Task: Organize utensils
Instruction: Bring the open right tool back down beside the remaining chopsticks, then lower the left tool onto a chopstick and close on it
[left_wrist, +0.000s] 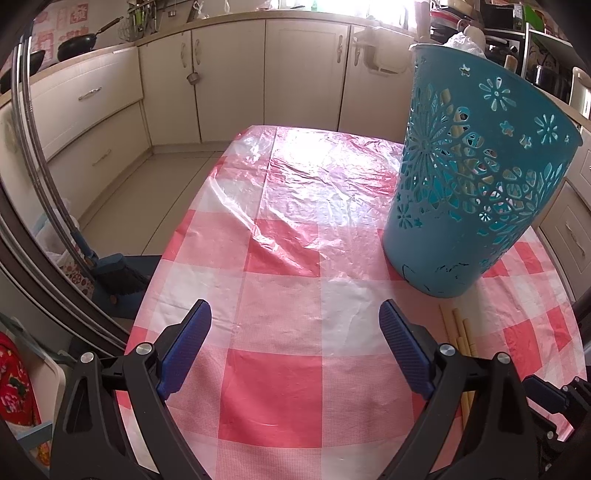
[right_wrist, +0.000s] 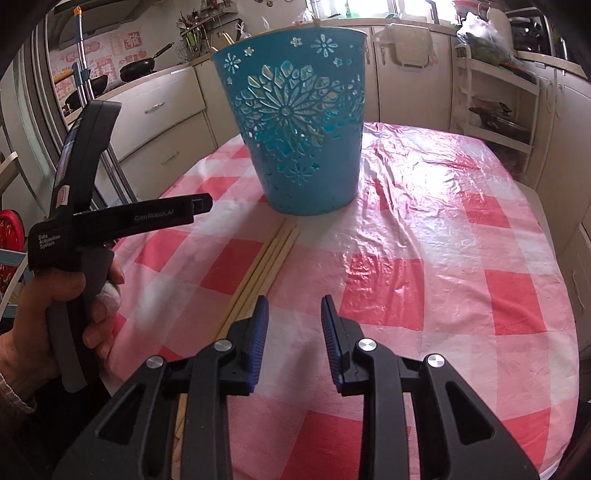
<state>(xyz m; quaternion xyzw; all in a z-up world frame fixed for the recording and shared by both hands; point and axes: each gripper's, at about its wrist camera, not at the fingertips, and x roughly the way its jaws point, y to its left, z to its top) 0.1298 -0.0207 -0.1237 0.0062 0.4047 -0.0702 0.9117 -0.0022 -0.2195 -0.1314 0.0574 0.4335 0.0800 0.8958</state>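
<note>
While chopsticks (right_wrist: 266, 258) lie beside a teal basket (right_wrist: 295, 122) on the checked tabletop (right_wrist: 443, 258), both grippers' jaws are held apart, empty.

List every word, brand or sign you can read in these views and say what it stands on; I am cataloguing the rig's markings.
"GenRobot.AI": on the long black bar of the handheld black gripper body held by the left hand.
"Data Acquisition System": small white print on that body's lower block.
Red characters on the pink wall posters behind the stove: too blurred to read.
The blue perforated plastic basket bears flower cut-outs only, no text.
</note>
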